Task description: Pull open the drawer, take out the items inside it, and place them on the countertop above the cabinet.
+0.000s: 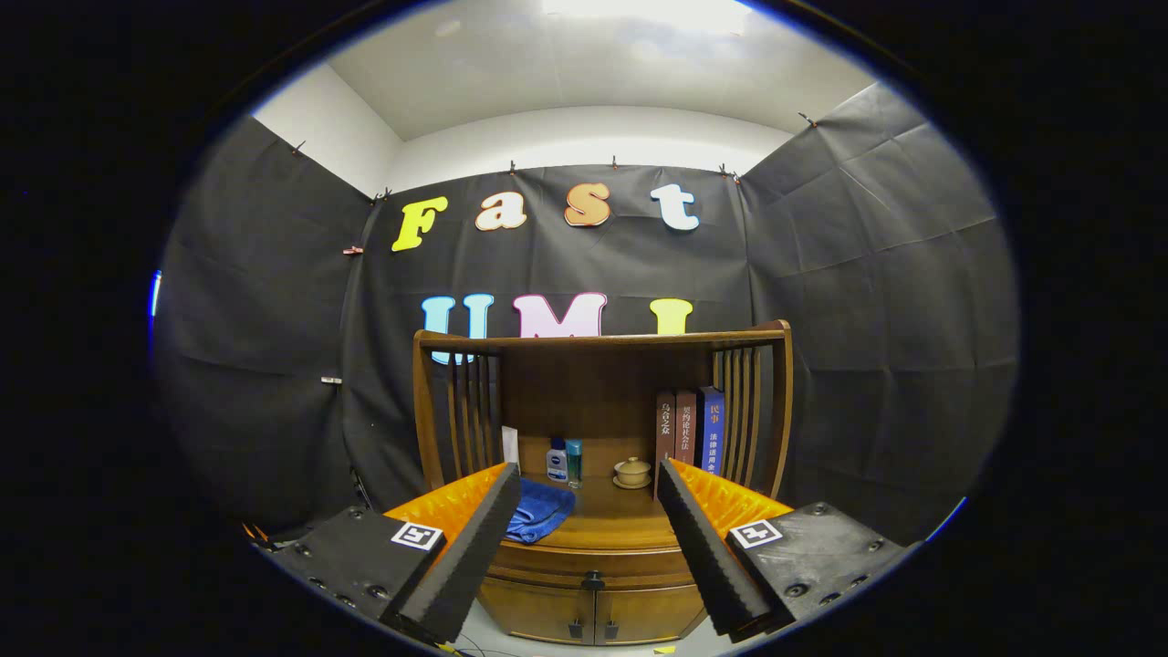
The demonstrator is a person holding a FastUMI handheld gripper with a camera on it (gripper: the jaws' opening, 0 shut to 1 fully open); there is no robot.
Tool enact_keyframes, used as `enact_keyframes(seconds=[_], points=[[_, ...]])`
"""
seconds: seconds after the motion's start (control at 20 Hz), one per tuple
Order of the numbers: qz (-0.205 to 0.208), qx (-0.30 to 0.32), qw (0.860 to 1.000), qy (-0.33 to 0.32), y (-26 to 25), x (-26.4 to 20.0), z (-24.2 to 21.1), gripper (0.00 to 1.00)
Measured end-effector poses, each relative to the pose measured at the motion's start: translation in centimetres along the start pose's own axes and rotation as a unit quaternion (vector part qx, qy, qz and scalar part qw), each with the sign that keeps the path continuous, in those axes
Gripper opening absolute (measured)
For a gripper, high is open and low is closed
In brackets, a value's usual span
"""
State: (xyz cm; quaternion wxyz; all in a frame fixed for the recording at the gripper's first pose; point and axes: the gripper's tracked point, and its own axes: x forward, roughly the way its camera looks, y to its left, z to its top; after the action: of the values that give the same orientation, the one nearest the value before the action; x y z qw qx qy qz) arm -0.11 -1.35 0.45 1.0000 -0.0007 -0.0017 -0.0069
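A wooden cabinet (pixel 593 557) stands ahead against the booth wall. Its drawer (pixel 593 568) is closed, with a small dark knob (pixel 593 579) at the front, below and between my fingers. The countertop (pixel 607 516) above it runs between the two fingers. On it lie a blue cloth (pixel 540 511), two small bottles (pixel 564 461) and a small lidded cup on a saucer (pixel 631 473). My gripper (pixel 589 484) is open, well short of the cabinet, with nothing between its fingers. The drawer's contents are hidden.
Slatted wooden sides and a top rail (pixel 602 339) enclose the countertop. Three upright books (pixel 690 429) stand at its right rear, beside the right finger. Two lower cabinet doors (pixel 593 616) with small handles sit under the drawer. Pale floor lies below.
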Motion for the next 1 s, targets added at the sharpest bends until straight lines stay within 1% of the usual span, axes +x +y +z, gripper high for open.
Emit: enact_keyframes(seconds=[0.35,0.65,0.85,1.0], points=[[0.005,-0.001,1.0,0.005,0.4,0.2,-0.1,0.98],[0.001,-0.004,1.0,0.005,0.3,0.5,-0.2,0.99],[0.007,-0.005,1.0,0.011,0.9,1.3,-1.2,0.99],[0.003,-0.007,1.0,0.024,0.9,1.8,-2.9,0.99]])
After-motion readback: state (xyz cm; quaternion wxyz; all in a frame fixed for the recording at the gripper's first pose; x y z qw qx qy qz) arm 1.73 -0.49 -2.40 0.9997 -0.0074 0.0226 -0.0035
